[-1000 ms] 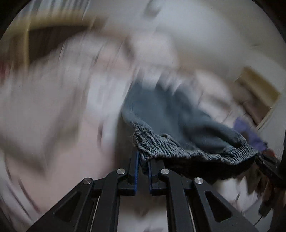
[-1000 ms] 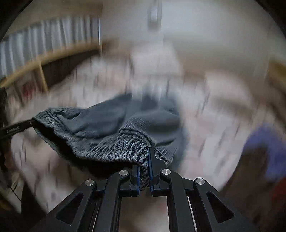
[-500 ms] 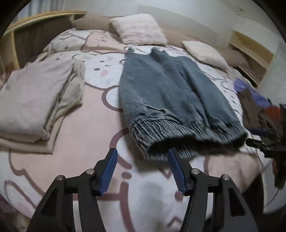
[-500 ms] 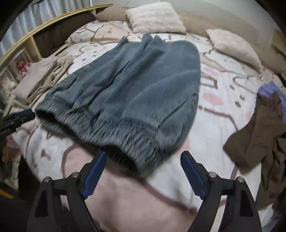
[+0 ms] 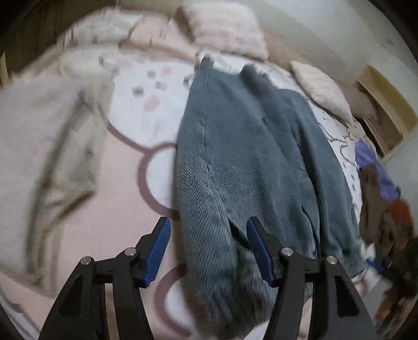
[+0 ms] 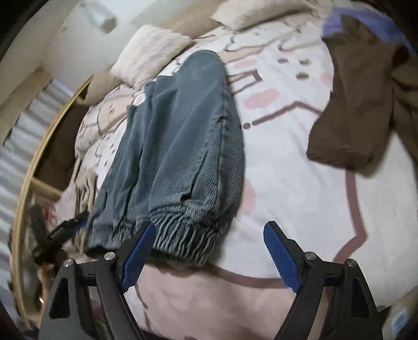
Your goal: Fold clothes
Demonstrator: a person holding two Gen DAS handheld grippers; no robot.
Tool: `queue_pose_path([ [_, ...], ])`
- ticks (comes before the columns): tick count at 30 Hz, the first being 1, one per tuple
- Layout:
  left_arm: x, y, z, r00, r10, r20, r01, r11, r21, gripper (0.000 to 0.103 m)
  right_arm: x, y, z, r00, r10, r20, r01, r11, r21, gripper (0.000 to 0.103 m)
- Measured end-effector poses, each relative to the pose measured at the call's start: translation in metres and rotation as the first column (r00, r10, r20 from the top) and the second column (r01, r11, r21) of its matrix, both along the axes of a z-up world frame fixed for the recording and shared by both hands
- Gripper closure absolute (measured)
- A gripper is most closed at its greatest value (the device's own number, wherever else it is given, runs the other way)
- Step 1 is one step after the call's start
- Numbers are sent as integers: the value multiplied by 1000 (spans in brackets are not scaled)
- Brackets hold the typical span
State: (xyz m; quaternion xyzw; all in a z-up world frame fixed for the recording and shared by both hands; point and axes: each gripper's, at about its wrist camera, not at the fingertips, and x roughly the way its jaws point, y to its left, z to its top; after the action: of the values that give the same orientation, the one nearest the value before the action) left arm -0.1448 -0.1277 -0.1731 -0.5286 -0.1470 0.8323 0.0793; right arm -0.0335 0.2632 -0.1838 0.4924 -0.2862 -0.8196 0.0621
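Observation:
Blue-grey fleece trousers [image 5: 248,157] lie flat on the pink and white bedcover [image 5: 117,222], legs toward the pillows, elastic waistband [image 6: 183,235] nearest me. My left gripper [image 5: 208,225] hangs open above the trousers' left side near the waistband; fabric shows between its blue pads [image 5: 159,248] but they do not press on it. My right gripper [image 6: 209,226] is open wide and tilted, just in front of the waistband's right end, holding nothing. The left gripper [image 6: 65,230] shows small at the waistband's other end in the right wrist view.
A folded stack of beige clothes [image 5: 39,157] lies left of the trousers. Pillows [image 5: 222,28] line the head of the bed. A brown garment [image 6: 352,104] and a purple one [image 6: 365,21] lie in a heap on the right. A wooden bed frame [image 6: 39,162] curves along the left.
Both grippers, shut on the waistband a second ago, have opened and let the trousers down flat. Since then the left moved forward over the trousers and the right rolled and sank.

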Motion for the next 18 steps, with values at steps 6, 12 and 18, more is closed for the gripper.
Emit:
queue_pose_path([
  [6,-9,15,-28,987,-35,157,31,999,27,49,-5,0,-17,998,-41,47,44,998,-53,18],
  [12,6,-4,-12,996,19,84,-26,996,81,92,-8,-1,-22,996,-46,70,53,993,-108,18],
  [18,35,-49,-14,986,150,75,-152,988,25,92,-14,-11,-27,995,-33,91,51,979,-196,18],
])
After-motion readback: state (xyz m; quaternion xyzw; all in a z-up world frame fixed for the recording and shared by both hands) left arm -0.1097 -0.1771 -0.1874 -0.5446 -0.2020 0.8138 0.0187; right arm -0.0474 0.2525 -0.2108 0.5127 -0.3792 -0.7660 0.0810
